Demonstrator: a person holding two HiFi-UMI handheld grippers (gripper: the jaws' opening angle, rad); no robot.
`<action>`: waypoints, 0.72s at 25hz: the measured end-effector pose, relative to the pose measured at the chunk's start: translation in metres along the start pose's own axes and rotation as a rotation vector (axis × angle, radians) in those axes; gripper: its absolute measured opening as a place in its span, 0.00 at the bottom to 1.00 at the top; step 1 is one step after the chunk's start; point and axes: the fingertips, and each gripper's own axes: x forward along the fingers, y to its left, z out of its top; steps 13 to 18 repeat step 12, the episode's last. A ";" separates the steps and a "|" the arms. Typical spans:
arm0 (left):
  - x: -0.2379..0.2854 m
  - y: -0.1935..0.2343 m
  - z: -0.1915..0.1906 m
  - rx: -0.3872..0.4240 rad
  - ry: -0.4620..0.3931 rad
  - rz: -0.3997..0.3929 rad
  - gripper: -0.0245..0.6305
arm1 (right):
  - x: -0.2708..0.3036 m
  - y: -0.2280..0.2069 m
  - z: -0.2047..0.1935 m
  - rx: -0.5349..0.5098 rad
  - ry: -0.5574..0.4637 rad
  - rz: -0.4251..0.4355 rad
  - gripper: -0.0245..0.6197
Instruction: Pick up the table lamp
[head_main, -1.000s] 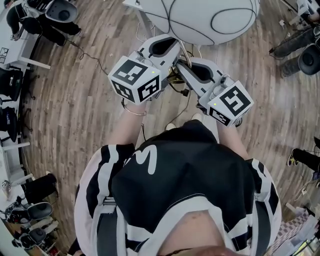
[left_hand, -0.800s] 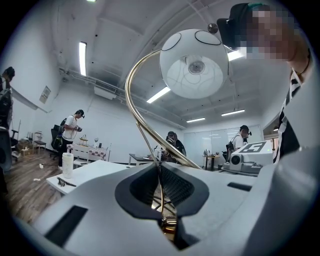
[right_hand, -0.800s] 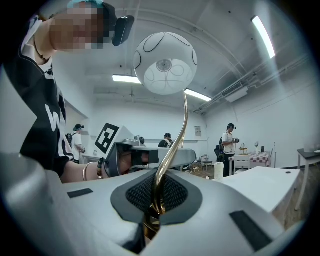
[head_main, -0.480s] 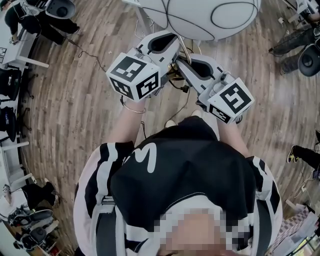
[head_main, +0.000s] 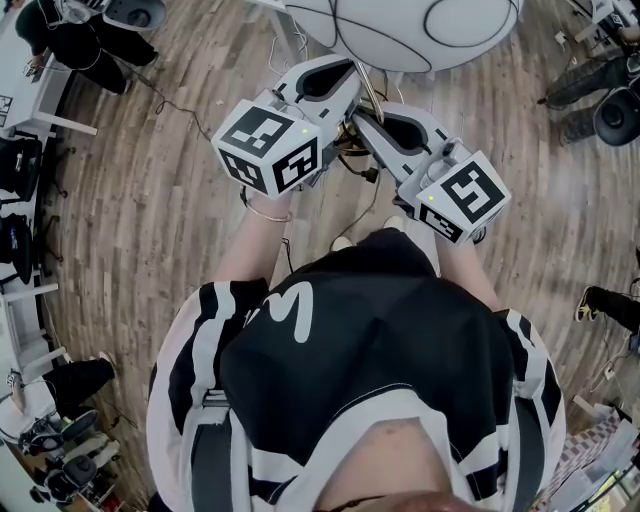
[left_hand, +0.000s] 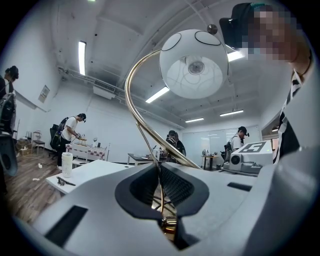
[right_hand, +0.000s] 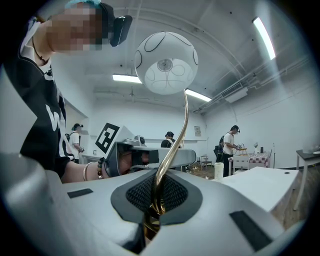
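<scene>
The table lamp has a white globe shade (head_main: 400, 30) with black lines and a curved gold stem (head_main: 366, 95). My left gripper (head_main: 350, 100) and right gripper (head_main: 372, 125) meet at that stem from opposite sides, both held level above the floor. In the left gripper view the stem (left_hand: 137, 112) rises from between the jaws of my left gripper (left_hand: 161, 200) to the shade (left_hand: 194, 64). In the right gripper view my right gripper (right_hand: 152, 205) is shut on the stem (right_hand: 177, 142) below the shade (right_hand: 166, 62). The lamp's base is hidden.
Wooden floor lies below, with a thin cable (head_main: 170, 105) across it. White desks (head_main: 30, 90) and black chairs line the left edge, and more gear stands at the right. A white table (left_hand: 90, 172) with a white roll (left_hand: 66, 164) is close by. Several people work in the background.
Both grippers and the lamp stay where they were. Only the people and chairs at the left edge have shifted a little.
</scene>
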 end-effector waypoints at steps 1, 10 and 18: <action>-0.001 -0.001 0.000 0.002 0.000 0.000 0.07 | 0.000 0.001 0.000 -0.001 -0.002 0.000 0.06; -0.005 -0.002 0.000 0.010 0.001 -0.004 0.07 | 0.000 0.006 0.001 -0.003 -0.011 -0.009 0.06; -0.006 -0.003 -0.001 0.013 0.001 -0.007 0.07 | 0.000 0.007 0.000 -0.005 -0.012 -0.012 0.06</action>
